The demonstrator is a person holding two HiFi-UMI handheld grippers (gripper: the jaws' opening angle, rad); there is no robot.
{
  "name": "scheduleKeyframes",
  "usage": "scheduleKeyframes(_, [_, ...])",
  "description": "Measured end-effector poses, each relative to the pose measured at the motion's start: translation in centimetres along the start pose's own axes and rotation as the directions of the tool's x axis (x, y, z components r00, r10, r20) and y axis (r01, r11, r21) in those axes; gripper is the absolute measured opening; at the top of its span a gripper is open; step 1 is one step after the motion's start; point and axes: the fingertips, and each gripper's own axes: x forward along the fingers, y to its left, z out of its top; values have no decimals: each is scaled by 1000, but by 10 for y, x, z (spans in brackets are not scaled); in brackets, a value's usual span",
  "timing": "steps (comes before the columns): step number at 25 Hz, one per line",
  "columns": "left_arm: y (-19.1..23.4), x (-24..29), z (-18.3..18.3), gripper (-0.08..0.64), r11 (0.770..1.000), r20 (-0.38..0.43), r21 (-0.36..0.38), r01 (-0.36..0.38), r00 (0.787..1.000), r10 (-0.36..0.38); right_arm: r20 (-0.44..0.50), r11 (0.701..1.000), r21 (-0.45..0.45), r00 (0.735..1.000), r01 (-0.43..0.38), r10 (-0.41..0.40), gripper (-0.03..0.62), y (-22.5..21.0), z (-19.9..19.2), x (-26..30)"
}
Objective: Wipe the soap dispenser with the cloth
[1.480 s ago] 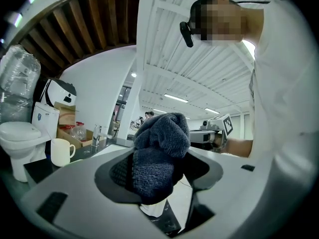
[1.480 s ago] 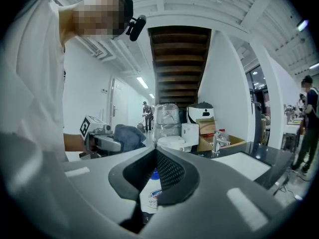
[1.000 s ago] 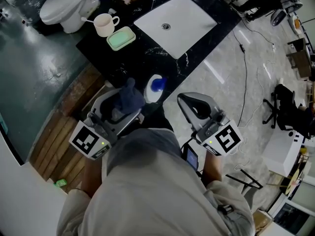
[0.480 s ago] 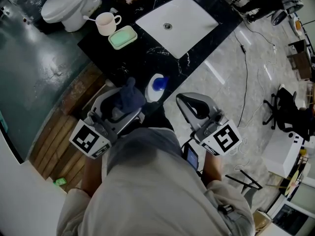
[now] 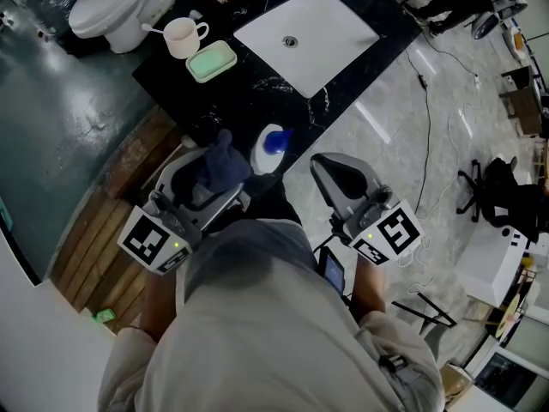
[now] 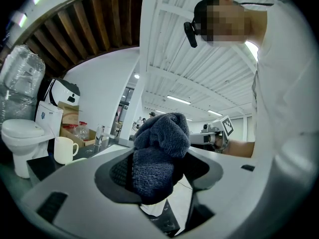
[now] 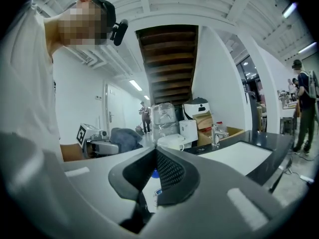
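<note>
My left gripper (image 5: pixel 211 178) is shut on a bunched dark blue cloth (image 5: pixel 221 166), which sticks out past the jaws near the counter's front edge. In the left gripper view the cloth (image 6: pixel 158 156) fills the gap between the pads. The soap dispenser (image 5: pixel 270 149), white with a blue top, stands on the black counter just right of the cloth and apart from it. My right gripper (image 5: pixel 333 172) is shut on nothing, right of the dispenser and off the counter's edge. A bit of the dispenser (image 7: pixel 153 188) shows behind its closed jaws.
The black counter (image 5: pixel 232 101) carries a white sink (image 5: pixel 304 28), a white mug (image 5: pixel 183 38) and a green soap dish (image 5: pixel 211 62). A toilet (image 5: pixel 116 7) stands at the far left. Cables, a chair and other gear lie on the floor to the right.
The right gripper has rolled slightly and barely shifted. The left gripper and cloth have stayed put.
</note>
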Motion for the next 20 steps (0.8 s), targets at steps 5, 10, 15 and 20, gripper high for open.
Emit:
scheduleKeyframes(5, [-1,2,0,249,1000,2,-1,-7,1000,7,-17,1000,-25,1000,14,-15,0,0,-4,-2])
scheduleKeyframes(10, [-3,5,0,249,1000,-1,2,-6,1000,6,-11,1000,-12,1000,20,-20,0,-4,-4,-4])
scheduleKeyframes(15, [-5,8,0,249,1000,3,4,-4,1000,4,-8,1000,-13,1000,17,-18,0,-6,-5,-6])
scheduleKeyframes(20, [-4,10,2,249,1000,0,9,-10,1000,10,-12,1000,-10,1000,14,-14,0,-7,-4,-6])
